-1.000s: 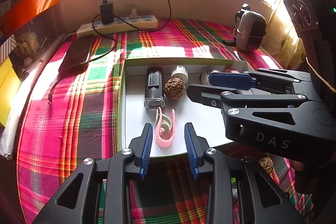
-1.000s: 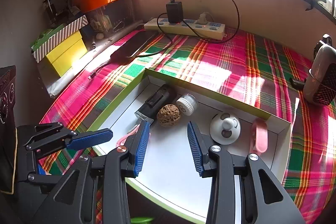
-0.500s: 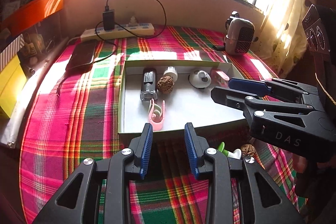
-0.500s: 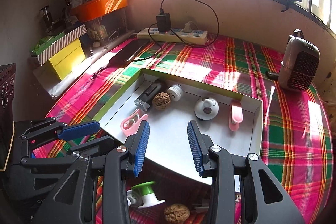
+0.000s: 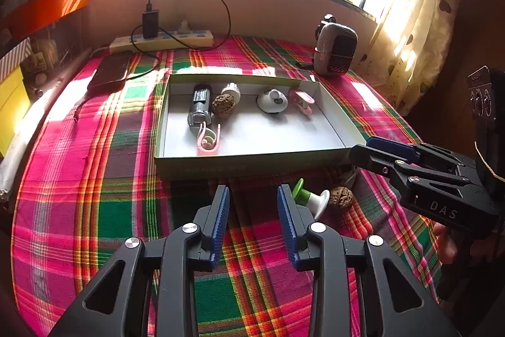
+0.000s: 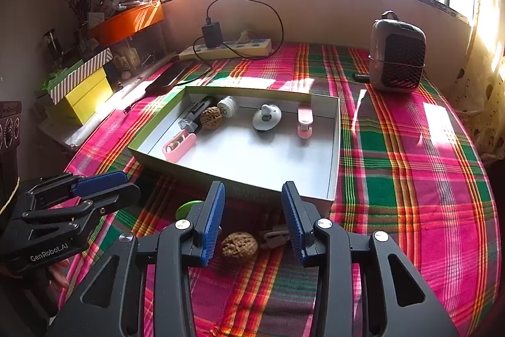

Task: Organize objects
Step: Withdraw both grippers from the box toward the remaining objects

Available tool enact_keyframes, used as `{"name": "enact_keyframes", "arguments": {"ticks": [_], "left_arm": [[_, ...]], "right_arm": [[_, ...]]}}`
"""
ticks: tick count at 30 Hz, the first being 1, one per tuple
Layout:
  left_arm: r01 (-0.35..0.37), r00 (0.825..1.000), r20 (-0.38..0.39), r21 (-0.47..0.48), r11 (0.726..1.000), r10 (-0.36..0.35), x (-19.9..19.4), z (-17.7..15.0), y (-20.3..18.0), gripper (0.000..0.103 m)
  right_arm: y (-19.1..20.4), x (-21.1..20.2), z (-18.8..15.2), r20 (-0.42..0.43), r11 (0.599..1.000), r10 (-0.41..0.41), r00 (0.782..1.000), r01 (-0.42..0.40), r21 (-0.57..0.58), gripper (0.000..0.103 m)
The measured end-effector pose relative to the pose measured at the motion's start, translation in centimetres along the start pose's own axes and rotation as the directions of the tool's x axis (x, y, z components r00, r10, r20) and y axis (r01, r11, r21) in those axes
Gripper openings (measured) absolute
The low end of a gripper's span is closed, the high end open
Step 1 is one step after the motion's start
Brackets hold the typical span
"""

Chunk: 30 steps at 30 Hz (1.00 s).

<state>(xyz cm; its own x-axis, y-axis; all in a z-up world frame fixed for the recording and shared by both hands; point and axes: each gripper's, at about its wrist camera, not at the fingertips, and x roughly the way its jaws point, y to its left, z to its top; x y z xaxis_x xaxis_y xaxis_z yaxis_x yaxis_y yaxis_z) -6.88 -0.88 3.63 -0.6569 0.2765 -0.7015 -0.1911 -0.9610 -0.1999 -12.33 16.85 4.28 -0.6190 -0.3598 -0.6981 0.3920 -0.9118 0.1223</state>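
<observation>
- A shallow box (image 6: 334, 147) sits on a plaid cloth (image 6: 410, 163), at 12 o'clock from both grippers.
- Six things already lie in the box: a dark bottle (image 5: 199, 105), a walnut (image 5: 223, 105) touching it, a white cap (image 5: 231, 90), a white knob (image 5: 272, 100), a pink clip (image 5: 302, 100) at the far right, and a pink holder (image 5: 206, 142) nearer the front wall.
- Outside the box, on the cloth by its front wall, things are left: a second walnut (image 6: 239, 244), a green and white spool (image 5: 307, 198), and a small brown piece (image 6: 274, 237), too dim to identify.
- The right gripper (image 6: 252, 217) is released and holds nothing. The loose walnut shows between its fingers, at about 6 o'clock from the fingertips; the brown piece is just beside the right finger.
- The left gripper (image 5: 254, 218) is also released and empty, over bare cloth. The spool lies at 2 o'clock from it, just past its right finger.
- Judged from this, the sorting is well along: most things are boxed, about three are left.
- A power strip (image 6: 225, 49), a phone (image 5: 110, 72) and a small heater (image 6: 397, 52) stand beyond the box.
</observation>
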Motion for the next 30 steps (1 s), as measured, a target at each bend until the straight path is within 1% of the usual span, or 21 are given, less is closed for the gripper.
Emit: {"name": "enact_keyframes", "arguments": {"ticks": [4,8,11,13,14,19,24,30], "left_arm": [[0.029,0.999,-0.024,0.007,1.0,-0.029,0.3,-1.0,-0.5,0.032],[0.047,0.998,-0.046,0.018,0.999,-0.046,0.7,-1.6,-1.0,0.033],[0.065,0.996,-0.059,0.024,0.998,-0.064,1.0,-1.8,-1.4,0.033],[0.073,0.995,-0.067,0.032,0.997,-0.07,1.2,-2.0,-1.8,0.033],[0.073,0.995,-0.072,0.035,0.997,-0.07,1.4,-2.1,-2.0,0.033],[0.074,0.994,-0.086,0.052,0.996,-0.069,2.0,-2.2,-2.7,0.034],[0.061,0.993,-0.104,0.046,0.997,-0.056,2.9,-2.3,-3.0,0.034],[0.048,0.992,-0.117,0.053,0.997,-0.041,3.7,-2.1,-3.2,0.034]], "right_arm": [[-0.9,-0.8,-1.5,-0.001,0.999,-0.013,1.0,0.013,0.034,0.039],[-1.4,-1.3,-2.8,-0.007,0.998,-0.04,0.999,0.041,0.042,0.04],[-1.7,-1.5,-3.5,-0.009,0.998,-0.045,0.999,0.046,0.05,0.04],[-1.8,-1.6,-3.9,-0.013,0.998,-0.04,0.999,0.041,0.056,0.055],[-1.9,-1.7,-4.1,-0.015,0.998,-0.04,0.999,0.04,0.057,0.056],[-2.2,-1.7,-4.9,-0.023,0.997,-0.043,0.999,0.045,0.062,0.056],[-2.6,-1.6,-5.7,-0.038,0.996,-0.042,0.998,0.045,0.072,0.056],[-3.0,-1.5,-5.9,-0.04,0.996,-0.037,0.999,0.04,0.083,0.056]]}}
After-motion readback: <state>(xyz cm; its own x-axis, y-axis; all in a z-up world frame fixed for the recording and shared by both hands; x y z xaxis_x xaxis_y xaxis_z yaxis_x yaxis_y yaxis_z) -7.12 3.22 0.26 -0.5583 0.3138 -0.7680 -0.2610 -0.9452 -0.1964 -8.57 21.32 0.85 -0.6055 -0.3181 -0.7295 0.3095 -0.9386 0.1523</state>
